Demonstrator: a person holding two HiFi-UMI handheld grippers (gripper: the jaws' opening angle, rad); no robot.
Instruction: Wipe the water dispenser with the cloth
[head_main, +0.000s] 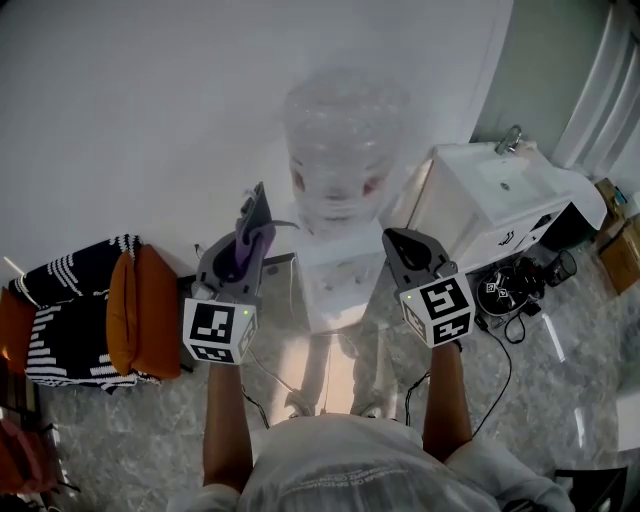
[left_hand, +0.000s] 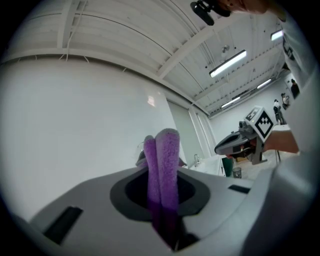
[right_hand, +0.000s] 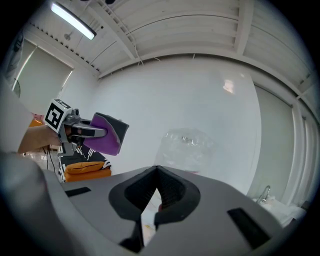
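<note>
Our left claw (head_main: 255, 210) is clamped tight on the folded purple cloth (left_hand: 167, 170); our right claw (right_hand: 157, 169) is closed on nothing. At centre frame in the head view stands the water dispenser (head_main: 335, 275), ahead of both claws and not yet touched. We should lay the cloth's broad face flat on its white body, press evenly, and hold the spare claw away from the bottle (head_main: 340, 140).

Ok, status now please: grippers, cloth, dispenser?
Left gripper shut on purple cloth, raised. Right gripper shut, empty. Water dispenser ahead, not yet touched. Nothing in the way.
</note>
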